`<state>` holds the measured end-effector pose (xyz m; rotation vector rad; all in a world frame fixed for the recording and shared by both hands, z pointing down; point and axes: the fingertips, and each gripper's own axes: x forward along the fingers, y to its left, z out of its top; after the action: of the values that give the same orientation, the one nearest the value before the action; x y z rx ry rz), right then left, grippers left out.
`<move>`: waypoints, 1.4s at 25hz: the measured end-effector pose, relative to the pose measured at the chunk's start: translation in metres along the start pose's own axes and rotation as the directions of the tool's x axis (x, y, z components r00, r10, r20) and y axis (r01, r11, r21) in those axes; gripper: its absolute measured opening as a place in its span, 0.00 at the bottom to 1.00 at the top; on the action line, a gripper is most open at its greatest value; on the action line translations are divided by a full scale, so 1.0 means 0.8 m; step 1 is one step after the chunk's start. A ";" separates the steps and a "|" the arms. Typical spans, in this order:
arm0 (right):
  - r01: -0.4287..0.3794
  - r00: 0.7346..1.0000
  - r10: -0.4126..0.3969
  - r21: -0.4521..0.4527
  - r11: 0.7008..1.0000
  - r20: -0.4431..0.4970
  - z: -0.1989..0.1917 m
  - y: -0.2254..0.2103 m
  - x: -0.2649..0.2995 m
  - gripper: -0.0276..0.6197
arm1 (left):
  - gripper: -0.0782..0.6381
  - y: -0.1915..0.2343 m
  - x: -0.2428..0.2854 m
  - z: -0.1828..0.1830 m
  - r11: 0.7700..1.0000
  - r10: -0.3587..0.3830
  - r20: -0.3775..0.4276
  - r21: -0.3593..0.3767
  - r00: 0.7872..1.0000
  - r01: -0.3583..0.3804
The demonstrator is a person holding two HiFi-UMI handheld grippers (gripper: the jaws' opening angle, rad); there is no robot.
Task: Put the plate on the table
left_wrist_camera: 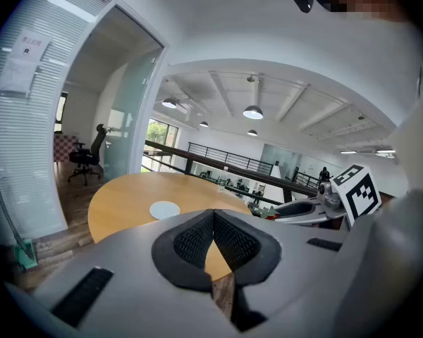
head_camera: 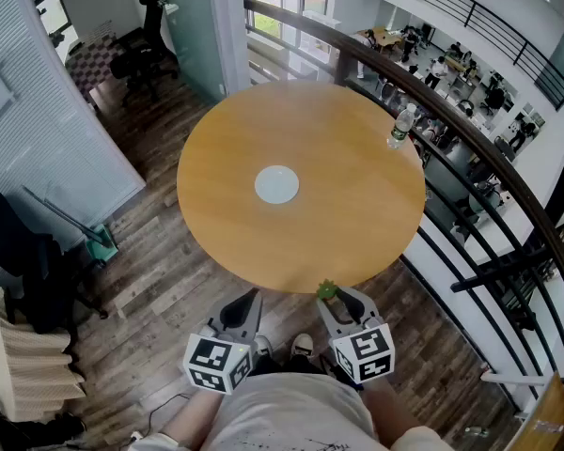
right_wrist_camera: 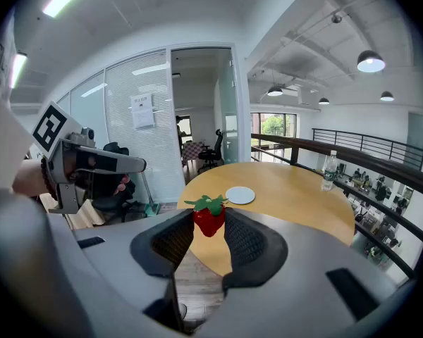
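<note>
A small white plate (head_camera: pixel 277 184) lies flat at the middle of a round wooden table (head_camera: pixel 348 205). Both grippers hang just short of the table's near edge, over the floor. My left gripper (head_camera: pixel 253 295) is shut, its pads meeting with nothing between them (left_wrist_camera: pixel 213 215). My right gripper (head_camera: pixel 332 295) is shut on a red toy strawberry (right_wrist_camera: pixel 209 219) with a green leafy top (head_camera: pixel 327 289). In the left gripper view the plate (left_wrist_camera: pixel 164 209) sits ahead on the table; in the right gripper view the plate (right_wrist_camera: pixel 240 195) lies beyond the strawberry.
A clear water bottle (head_camera: pixel 401 127) stands near the table's far right edge, close to a dark curved railing (head_camera: pixel 470 158) over a drop to a lower floor. A black office chair (head_camera: pixel 143 50) stands at the far left. The floor is wood planks.
</note>
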<state>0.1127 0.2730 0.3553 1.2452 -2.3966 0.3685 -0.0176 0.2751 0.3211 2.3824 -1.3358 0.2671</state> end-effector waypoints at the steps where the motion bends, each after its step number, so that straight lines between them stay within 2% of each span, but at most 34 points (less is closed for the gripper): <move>1: 0.002 1.000 -0.002 0.000 1.000 0.001 0.002 0.002 0.001 0.27 | 0.14 0.002 -0.002 0.001 1.000 -0.002 0.001 0.000 1.000 0.002; 11: 0.045 0.999 -0.045 -0.015 0.999 0.003 0.020 0.030 0.015 0.27 | 0.14 0.036 -0.021 0.009 0.999 -0.041 0.017 0.002 0.999 0.041; 20: 0.112 0.993 -0.113 0.045 0.993 0.036 0.030 0.045 0.024 0.27 | 0.14 0.076 -0.038 0.004 0.997 -0.077 0.012 0.018 0.997 0.077; 27: 0.135 0.990 -0.137 0.080 0.988 0.027 0.025 0.028 0.028 0.27 | 0.14 0.076 -0.020 0.007 0.995 -0.102 0.002 0.017 0.995 0.102; 35: 0.090 0.995 -0.092 0.068 0.994 0.034 0.039 -0.015 0.075 0.27 | 0.14 0.094 0.035 0.019 0.998 -0.065 -0.013 0.010 0.998 0.065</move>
<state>0.0845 0.2105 0.3562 1.3974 -2.3662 0.4036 -0.0671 0.2117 0.3353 2.4243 -1.2514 0.2704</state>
